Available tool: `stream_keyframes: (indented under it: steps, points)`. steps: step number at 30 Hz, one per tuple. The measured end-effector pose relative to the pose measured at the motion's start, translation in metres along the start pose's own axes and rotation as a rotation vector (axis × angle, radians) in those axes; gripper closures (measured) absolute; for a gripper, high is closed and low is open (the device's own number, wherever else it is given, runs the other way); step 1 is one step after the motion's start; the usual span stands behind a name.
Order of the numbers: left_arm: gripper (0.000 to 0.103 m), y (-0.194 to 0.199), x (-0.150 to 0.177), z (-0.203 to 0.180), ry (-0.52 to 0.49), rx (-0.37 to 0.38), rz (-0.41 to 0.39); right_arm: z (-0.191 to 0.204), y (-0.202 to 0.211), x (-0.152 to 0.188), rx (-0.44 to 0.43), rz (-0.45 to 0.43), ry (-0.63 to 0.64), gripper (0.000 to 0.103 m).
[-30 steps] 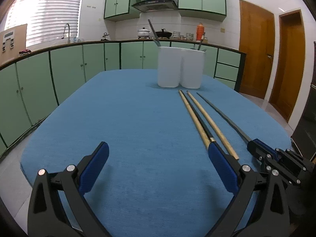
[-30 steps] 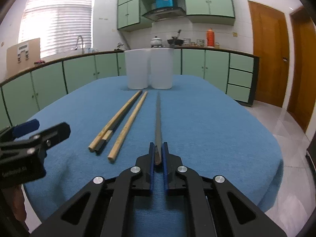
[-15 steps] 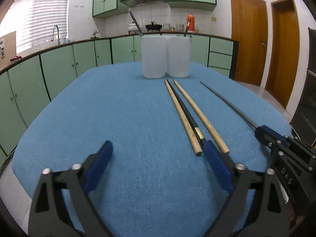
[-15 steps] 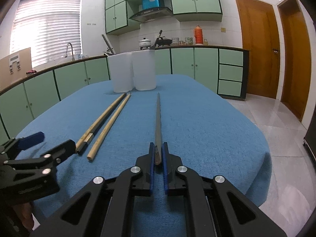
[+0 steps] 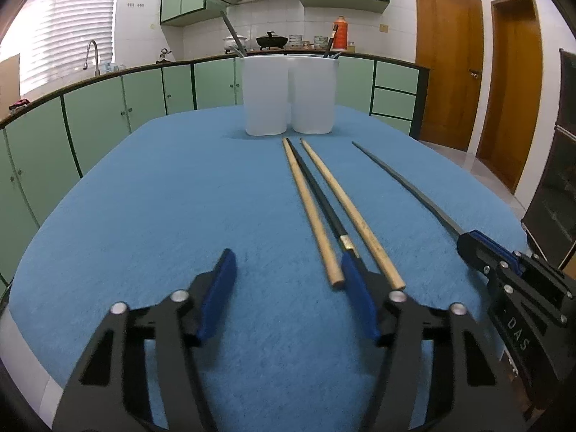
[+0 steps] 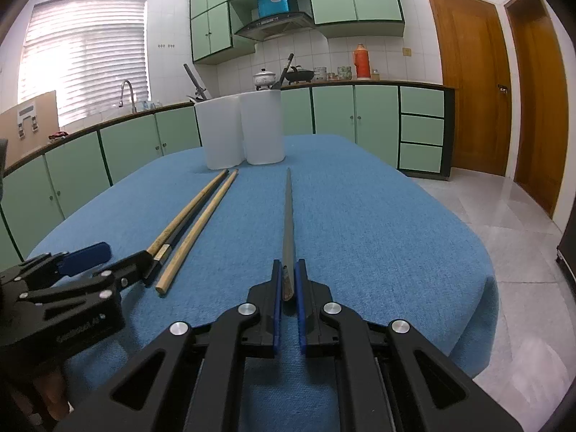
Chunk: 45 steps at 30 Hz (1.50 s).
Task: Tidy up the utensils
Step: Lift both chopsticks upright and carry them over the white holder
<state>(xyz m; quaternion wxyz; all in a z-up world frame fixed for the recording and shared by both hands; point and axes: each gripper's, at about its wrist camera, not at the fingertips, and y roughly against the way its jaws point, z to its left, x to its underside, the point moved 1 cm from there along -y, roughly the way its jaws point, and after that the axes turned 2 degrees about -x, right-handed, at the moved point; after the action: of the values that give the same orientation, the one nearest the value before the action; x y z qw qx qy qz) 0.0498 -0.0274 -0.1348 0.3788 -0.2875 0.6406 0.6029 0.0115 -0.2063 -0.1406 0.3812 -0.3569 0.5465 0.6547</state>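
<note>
The right gripper (image 6: 288, 293) grasps a long dark metal chopstick (image 6: 288, 223), ready to lift toward the white plastic holders (image 6: 241, 129); left gripper (image 5: 288, 288) fingers are spread wide.

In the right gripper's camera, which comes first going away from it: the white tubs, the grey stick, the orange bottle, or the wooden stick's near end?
1. Grey stick: between the right gripper fingers.
2. Wooden stick: near end on the cloth, to the left.
3. White tubs: far end of the table.
4. Orange bottle: on the back counter, to the right.
</note>
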Motion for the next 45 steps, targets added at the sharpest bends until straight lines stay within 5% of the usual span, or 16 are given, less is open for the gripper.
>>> stream_keyframes:
  steps: [8,11,20,27,39,45]
  points:
    - [0.087,-0.007,-0.005,-0.011,-0.003,0.045,0.002,-0.005,0.000,0.000,-0.006,-0.002,-0.011,0.096]
    - [0.093,-0.008,-0.005,-0.015,-0.012,0.049,-0.001,-0.005,-0.001,0.000,-0.007,-0.001,-0.013,0.096]
    - [0.097,-0.003,-0.007,-0.008,0.034,0.042,-0.008,-0.004,0.000,0.000,-0.004,-0.004,-0.008,0.096]
    - [0.097,0.021,-0.022,-0.001,0.021,0.008,-0.091,-0.007,0.011,-0.011,0.009,-0.058,0.029,0.096]
    - [0.097,0.067,-0.086,0.009,-0.018,-0.010,-0.291,-0.005,0.047,-0.085,-0.032,-0.231,0.099,0.096]
    - [0.097,0.076,-0.120,0.011,-0.022,0.015,-0.345,-0.007,0.048,-0.136,-0.086,-0.237,0.080,0.096]
